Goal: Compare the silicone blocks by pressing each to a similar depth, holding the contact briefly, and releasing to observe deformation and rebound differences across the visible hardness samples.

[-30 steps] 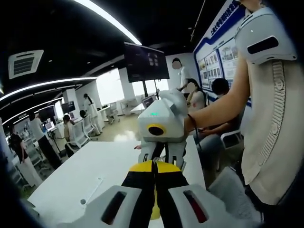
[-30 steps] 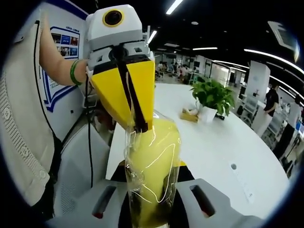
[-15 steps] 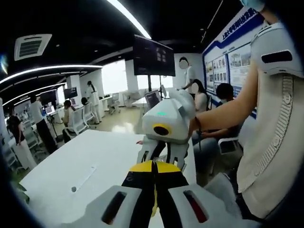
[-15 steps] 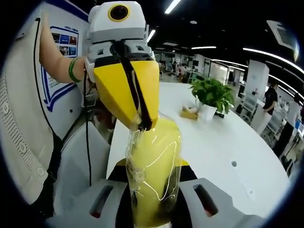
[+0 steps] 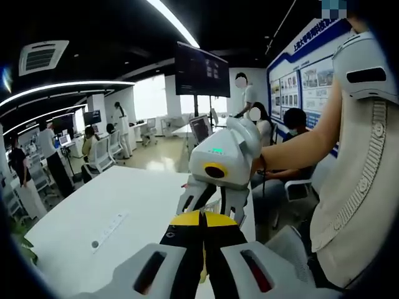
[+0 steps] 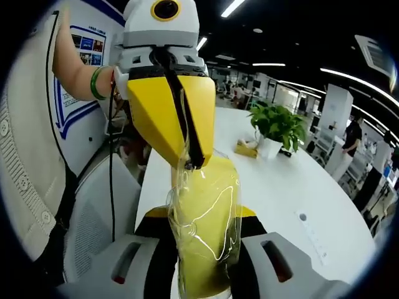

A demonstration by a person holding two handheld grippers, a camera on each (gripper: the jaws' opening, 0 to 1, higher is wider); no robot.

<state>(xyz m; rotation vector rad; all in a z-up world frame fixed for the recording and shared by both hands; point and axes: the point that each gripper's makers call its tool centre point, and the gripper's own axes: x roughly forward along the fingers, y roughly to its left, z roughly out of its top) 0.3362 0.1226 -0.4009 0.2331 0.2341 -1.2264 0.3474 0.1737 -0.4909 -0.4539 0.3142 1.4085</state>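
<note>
Nearest in the right gripper view, the right gripper (image 6: 202,274) is clenched on a yellow silicone block (image 6: 206,224) sealed in a clear, glossy plastic wrapper (image 6: 202,180); the block stands up between the jaws, held in the air above the near edge of the white table (image 6: 280,187) rather than resting on it; just beyond, the left gripper (image 6: 190,163) comes in from above with its yellow jaws closed to a point and pinching the top of the wrapper, though whether it has any of the silicone beneath cannot be told. I judge the block light and soft, likely to yield under a squeeze and spring back; the film looks slippery and will crinkle and slide over the silicone, so the firmer hold is across the block's body, not the loose wrapper at its top. In the left gripper view, that gripper's own jaws (image 5: 202,218) are shut together, with a sliver of yellow showing between them, and the right gripper (image 5: 212,199) faces it from just beyond, so the two point at each other, held well off the table; the person's bare forearm (image 5: 293,140) reaches in from the right, with a green wristband (image 6: 95,84) on the other wrist. Farther back a potted green plant (image 6: 277,128) stands on the table; beyond are a wall screen (image 5: 199,71) and people (image 5: 118,128) about the office.
</note>
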